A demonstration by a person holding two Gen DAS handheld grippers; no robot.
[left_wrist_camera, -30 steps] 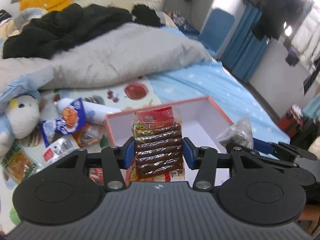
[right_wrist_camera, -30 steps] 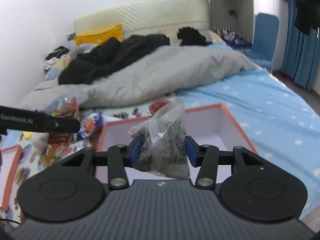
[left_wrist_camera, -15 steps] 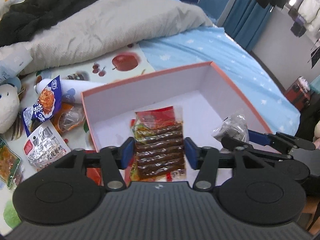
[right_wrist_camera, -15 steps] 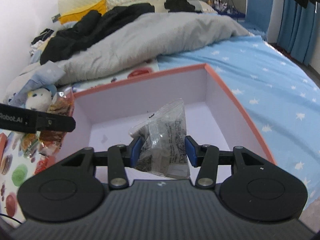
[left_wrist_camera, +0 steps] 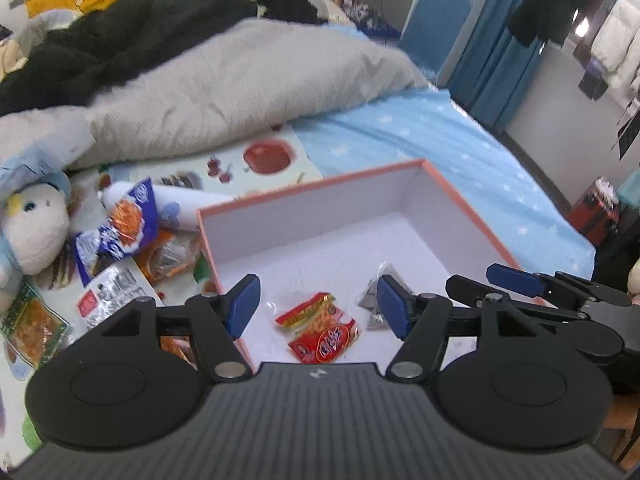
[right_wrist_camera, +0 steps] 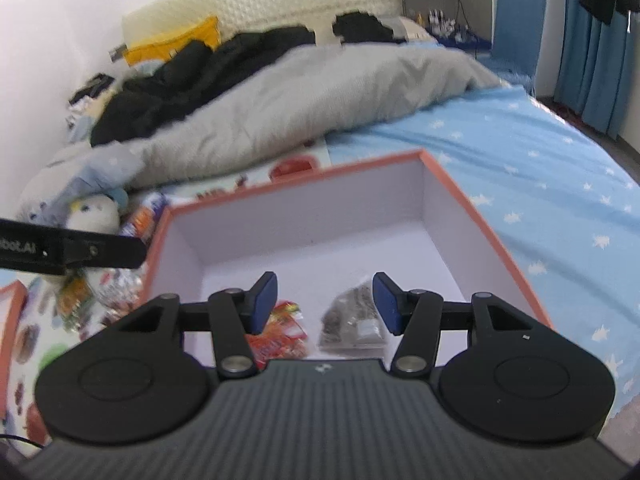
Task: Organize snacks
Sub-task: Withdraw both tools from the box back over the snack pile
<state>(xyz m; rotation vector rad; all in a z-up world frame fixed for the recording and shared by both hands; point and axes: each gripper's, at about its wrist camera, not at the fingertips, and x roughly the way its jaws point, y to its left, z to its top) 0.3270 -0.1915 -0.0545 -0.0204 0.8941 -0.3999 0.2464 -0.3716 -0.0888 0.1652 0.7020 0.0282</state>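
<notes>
An open box with an orange rim (left_wrist_camera: 466, 199) and white inside sits on the bed; it also shows in the right wrist view (right_wrist_camera: 484, 224). A red snack packet (left_wrist_camera: 320, 332) and a clear packet of dark bits (left_wrist_camera: 374, 300) lie on its floor, also seen in the right wrist view as the red packet (right_wrist_camera: 286, 340) and the dark packet (right_wrist_camera: 354, 322). My left gripper (left_wrist_camera: 318, 306) is open and empty above the box's near edge. My right gripper (right_wrist_camera: 325, 304) is open and empty above the packets.
Several loose snack packets (left_wrist_camera: 120, 236) and a white tube (left_wrist_camera: 176, 204) lie on the fruit-print mat left of the box. A plush toy (left_wrist_camera: 32, 236) lies further left. A grey duvet (left_wrist_camera: 240, 92) and black clothes lie behind. A second orange-rimmed box edge (right_wrist_camera: 10, 320) shows at left.
Both grippers have opened and let go of their packets, which now lie on the box floor. Both grippers have pulled back and up.
</notes>
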